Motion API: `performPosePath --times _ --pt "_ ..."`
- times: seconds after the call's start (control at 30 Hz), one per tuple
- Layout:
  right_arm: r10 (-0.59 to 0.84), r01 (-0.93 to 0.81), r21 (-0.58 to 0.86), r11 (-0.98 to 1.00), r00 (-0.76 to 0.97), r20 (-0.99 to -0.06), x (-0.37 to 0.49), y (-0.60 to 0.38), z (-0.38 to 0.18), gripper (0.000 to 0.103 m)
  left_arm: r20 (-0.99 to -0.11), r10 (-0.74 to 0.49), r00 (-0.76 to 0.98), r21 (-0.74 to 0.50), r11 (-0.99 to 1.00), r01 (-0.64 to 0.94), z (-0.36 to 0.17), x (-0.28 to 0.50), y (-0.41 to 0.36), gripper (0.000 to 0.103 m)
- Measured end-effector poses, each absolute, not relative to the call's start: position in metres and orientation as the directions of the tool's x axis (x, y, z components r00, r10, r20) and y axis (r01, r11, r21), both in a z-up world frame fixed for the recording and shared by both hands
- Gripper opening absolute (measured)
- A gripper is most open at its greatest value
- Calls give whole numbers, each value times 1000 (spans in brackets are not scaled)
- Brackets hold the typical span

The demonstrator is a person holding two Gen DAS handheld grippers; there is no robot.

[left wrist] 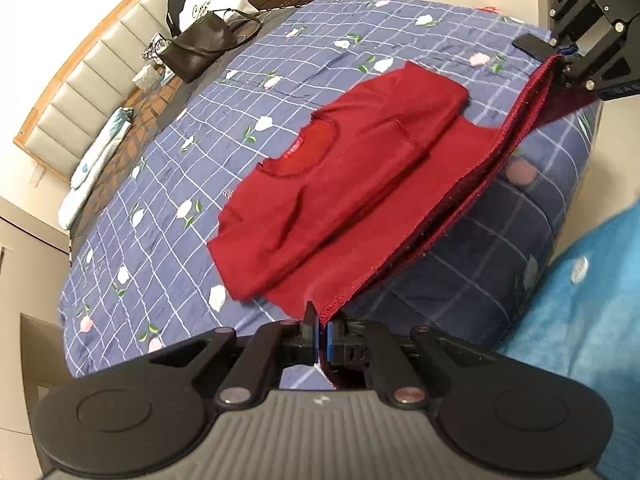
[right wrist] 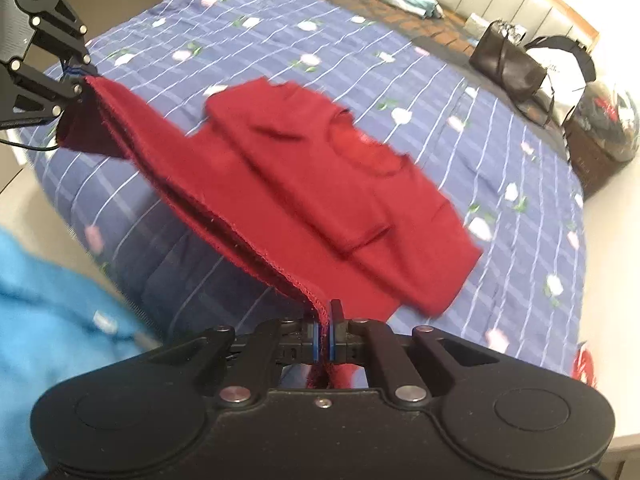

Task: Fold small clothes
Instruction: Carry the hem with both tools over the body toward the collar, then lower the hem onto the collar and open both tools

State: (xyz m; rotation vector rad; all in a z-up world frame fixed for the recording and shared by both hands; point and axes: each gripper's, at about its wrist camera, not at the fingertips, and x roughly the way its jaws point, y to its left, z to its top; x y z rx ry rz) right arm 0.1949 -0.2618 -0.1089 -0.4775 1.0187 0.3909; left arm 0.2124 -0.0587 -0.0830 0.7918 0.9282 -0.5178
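Observation:
A dark red small shirt (left wrist: 340, 184) lies collar-away on the blue checked quilt (left wrist: 160, 240), both sleeves folded in over its body. Its bottom hem is lifted off the bed and stretched in a line between the two grippers. In the left wrist view my left gripper (left wrist: 322, 324) is shut on one hem corner, and my right gripper (left wrist: 560, 56) pinches the other corner at the top right. From the right wrist, the right gripper (right wrist: 325, 320) is shut on the shirt (right wrist: 320, 168) hem, with the left gripper (right wrist: 80, 76) at the upper left.
A brown handbag (left wrist: 200, 48) and a white bag (left wrist: 208, 4) sit by the padded headboard (left wrist: 80, 80); a folded light cloth (left wrist: 96, 160) lies nearby. Blue fluffy fabric (left wrist: 580, 300) is close beside the bed's near edge. Quilt (right wrist: 440, 100) surrounds the shirt.

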Motion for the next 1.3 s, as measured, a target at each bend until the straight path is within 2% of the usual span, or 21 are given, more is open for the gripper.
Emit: performPosePath --times 0.13,0.4,0.67,0.97,1.13,1.2,1.23,1.27,1.3 --pt "101 -517 -201 832 497 -862 239 -269 -103 4 -872 -74 483 316 668 673 -74 255 -65 3" --pt "120 -494 -161 855 490 -863 352 -287 -112 4 -926 -83 367 127 849 512 -74 373 -67 3" --pt "146 -472 -84 878 429 -892 454 -301 -146 4 -951 -53 304 78 912 404 -111 480 -69 3" --pt "165 -435 4 900 334 -928 522 -307 -194 8 -974 -44 224 29 950 310 -161 551 -75 5" --pt "169 -393 29 919 325 -931 537 -312 -210 19 -978 -67 195 -19 972 236 -180 568 -66 22" --pt "174 -368 43 929 332 -927 539 -316 -212 26 -976 -81 202 -35 974 222 -183 571 -63 33" --pt "173 -355 46 934 335 -926 540 -319 -213 30 -974 -89 207 -43 975 216 -184 571 -62 45" --pt "170 -342 46 939 341 -925 540 -321 -214 41 -973 -92 214 -46 977 211 -183 572 -61 57" --pt "167 -330 46 943 348 -922 538 -323 -215 50 -970 -93 223 -48 978 202 -184 571 -59 63"
